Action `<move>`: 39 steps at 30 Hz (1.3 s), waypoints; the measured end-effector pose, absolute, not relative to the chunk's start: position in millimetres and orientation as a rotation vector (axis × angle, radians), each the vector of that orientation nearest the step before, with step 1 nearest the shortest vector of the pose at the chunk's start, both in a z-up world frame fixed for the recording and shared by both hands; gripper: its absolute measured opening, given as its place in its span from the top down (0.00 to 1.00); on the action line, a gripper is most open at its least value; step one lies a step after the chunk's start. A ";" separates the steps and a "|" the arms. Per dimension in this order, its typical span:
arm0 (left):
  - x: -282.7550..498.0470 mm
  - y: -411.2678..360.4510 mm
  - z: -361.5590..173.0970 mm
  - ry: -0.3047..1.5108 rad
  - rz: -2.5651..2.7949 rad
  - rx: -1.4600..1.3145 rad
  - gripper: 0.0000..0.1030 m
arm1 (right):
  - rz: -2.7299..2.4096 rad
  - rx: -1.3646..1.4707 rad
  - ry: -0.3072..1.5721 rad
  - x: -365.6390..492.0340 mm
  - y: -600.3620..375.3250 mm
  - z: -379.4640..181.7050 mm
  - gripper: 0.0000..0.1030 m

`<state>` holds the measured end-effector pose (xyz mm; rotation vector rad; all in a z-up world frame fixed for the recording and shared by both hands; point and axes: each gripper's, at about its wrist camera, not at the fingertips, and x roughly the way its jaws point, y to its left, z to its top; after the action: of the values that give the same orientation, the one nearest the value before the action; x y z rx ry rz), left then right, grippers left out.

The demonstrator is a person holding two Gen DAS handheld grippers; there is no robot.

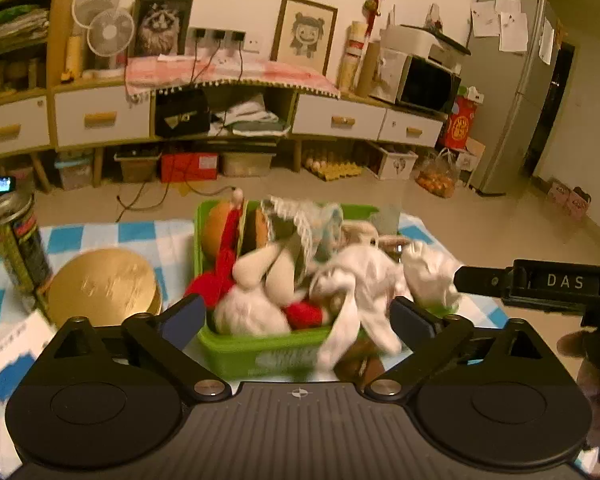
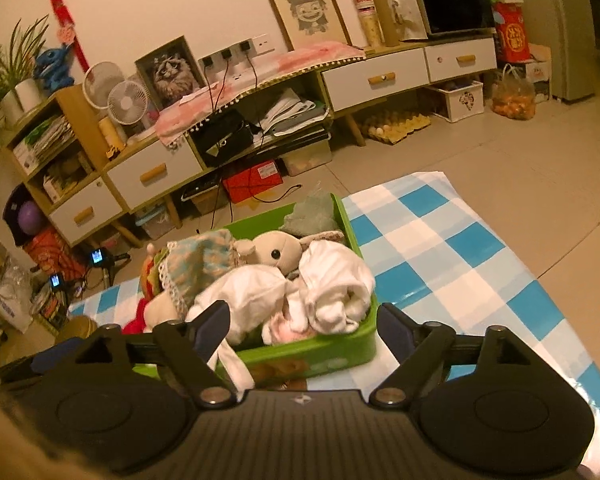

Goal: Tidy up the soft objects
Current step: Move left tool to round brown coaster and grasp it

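Observation:
A green plastic basket (image 1: 260,350) on the blue-and-white checked cloth is heaped with soft things: a red-and-white plush (image 1: 244,304), a burger plush (image 1: 224,224), a lace-edged cloth (image 1: 300,216), white cloths (image 1: 360,280) and a beige bunny plush (image 2: 272,252). One white cloth hangs over the basket's near rim (image 1: 340,340). My left gripper (image 1: 298,316) is open and empty just before the basket. My right gripper (image 2: 302,322) is open and empty over the basket's (image 2: 320,350) near edge; it also shows in the left wrist view (image 1: 532,282) at the right.
A round gold tin (image 1: 104,284) and a tall can (image 1: 18,240) stand left of the basket, with a paper sheet (image 1: 12,344) nearby. A brown soft thing (image 1: 360,364) lies by the basket's near right corner. The checked cloth (image 2: 460,248) stretches right. Cabinets line the far wall.

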<state>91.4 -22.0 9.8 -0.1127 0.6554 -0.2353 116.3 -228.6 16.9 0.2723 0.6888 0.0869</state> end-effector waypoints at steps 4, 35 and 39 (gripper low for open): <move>78.8 -19.7 3.3 0.667 -0.237 -0.103 0.05 | 0.079 0.211 0.702 106.7 -230.2 13.1 0.49; 44.5 -43.2 -94.4 0.790 -0.345 0.107 0.06 | 0.152 -0.142 0.899 64.6 -220.2 -79.3 0.44; 49.1 -46.3 -99.8 0.784 -0.340 0.092 0.10 | 0.152 -0.177 0.884 65.0 -218.6 -86.6 0.43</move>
<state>49.1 -46.3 -99.8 0.0921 0.7837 -0.3395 65.0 -218.6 -86.6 -0.1766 0.8841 0.1518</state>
